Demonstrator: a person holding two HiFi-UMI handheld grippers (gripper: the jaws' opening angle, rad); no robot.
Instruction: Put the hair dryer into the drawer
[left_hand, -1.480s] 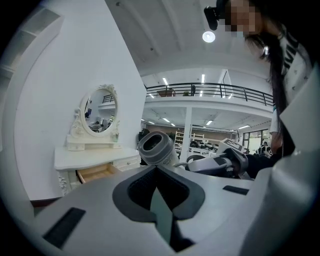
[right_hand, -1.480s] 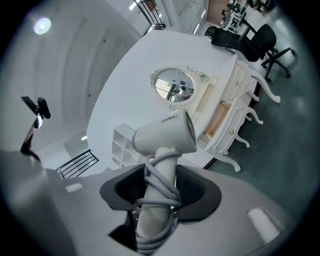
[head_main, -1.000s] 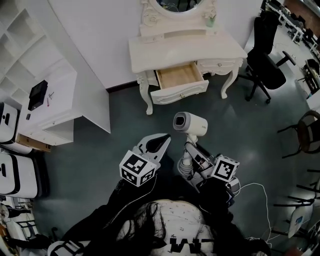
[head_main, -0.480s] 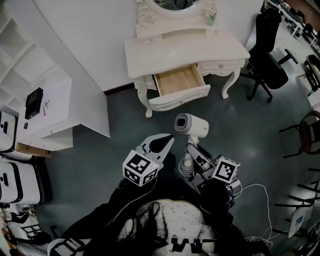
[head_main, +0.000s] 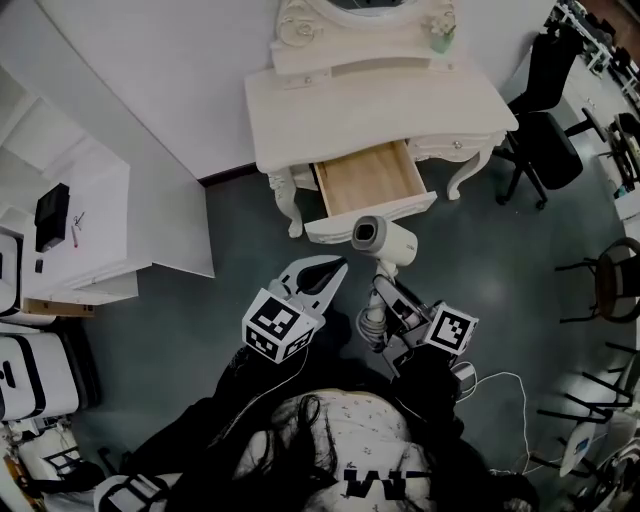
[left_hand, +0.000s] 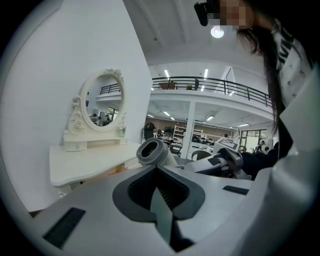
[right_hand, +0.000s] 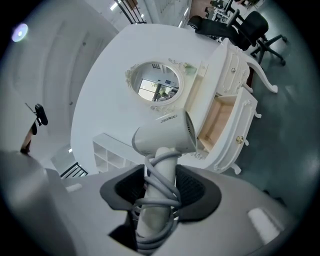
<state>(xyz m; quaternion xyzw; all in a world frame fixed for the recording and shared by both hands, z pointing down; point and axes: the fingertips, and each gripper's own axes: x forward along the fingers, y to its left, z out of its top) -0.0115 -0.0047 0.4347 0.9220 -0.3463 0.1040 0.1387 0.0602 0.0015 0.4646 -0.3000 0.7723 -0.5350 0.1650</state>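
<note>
The white hair dryer (head_main: 383, 238) stands upright with its grey cord wound round the handle. My right gripper (head_main: 383, 303) is shut on that handle (right_hand: 159, 200). In the head view the dryer's head lies just at the front edge of the open wooden drawer (head_main: 365, 180) of the white dressing table (head_main: 330, 110). The right gripper view shows the dryer (right_hand: 162, 134) with the drawer (right_hand: 220, 117) behind it. My left gripper (head_main: 332, 268) is beside the dryer on the left, shut and empty, and its own view shows the dryer's nozzle (left_hand: 155, 152) just past the closed jaws (left_hand: 159, 182).
An oval mirror (head_main: 355, 10) stands on the dressing table's back. White shelving (head_main: 80, 210) runs along the left wall. A black office chair (head_main: 545, 140) is right of the table, another chair (head_main: 615, 280) farther right. A white cable (head_main: 500, 380) lies on the dark floor.
Both grippers and the hair dryer have moved toward the dressing table. The dryer's head now reaches the drawer's front edge. Neither gripper's jaws have changed.
</note>
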